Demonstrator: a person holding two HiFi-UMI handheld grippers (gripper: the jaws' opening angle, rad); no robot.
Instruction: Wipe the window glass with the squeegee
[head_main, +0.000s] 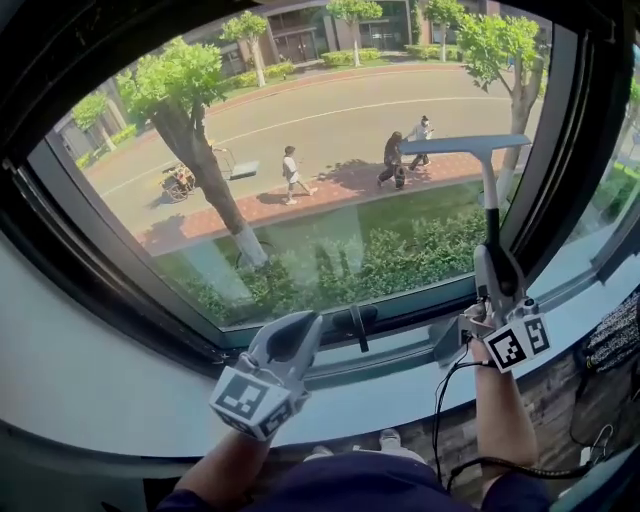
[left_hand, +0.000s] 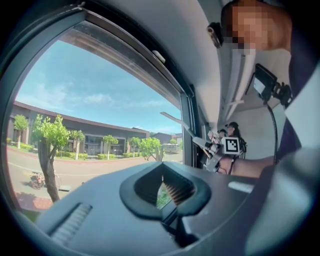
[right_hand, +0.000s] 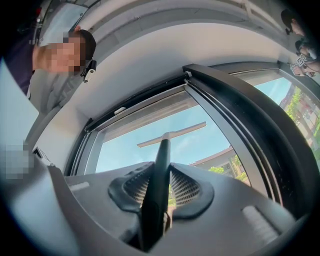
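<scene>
Squeegee (head_main: 489, 195) handle sits clamped in your right gripper (head_main: 497, 262), blade well above the fingers, up at the glass (head_main: 320, 150). It looks light and stiff, but held this low the long handle may twist, so squeeze firmly. Your left gripper (head_main: 288, 342), jaws slightly apart and empty, hangs well left of those fingers; no brand or readable writing shows.

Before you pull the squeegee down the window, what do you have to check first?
1. Squeegee held tight: ok. The right gripper is shut on its handle.
2. Blade touching the window glass: cannot tell from these views.
3. Blade level: ok. It sits roughly straight across, high on the right of the pane.
4. Left gripper out of the way: ok. It is low by the sill, jaws a little apart, nothing between them.
</scene>
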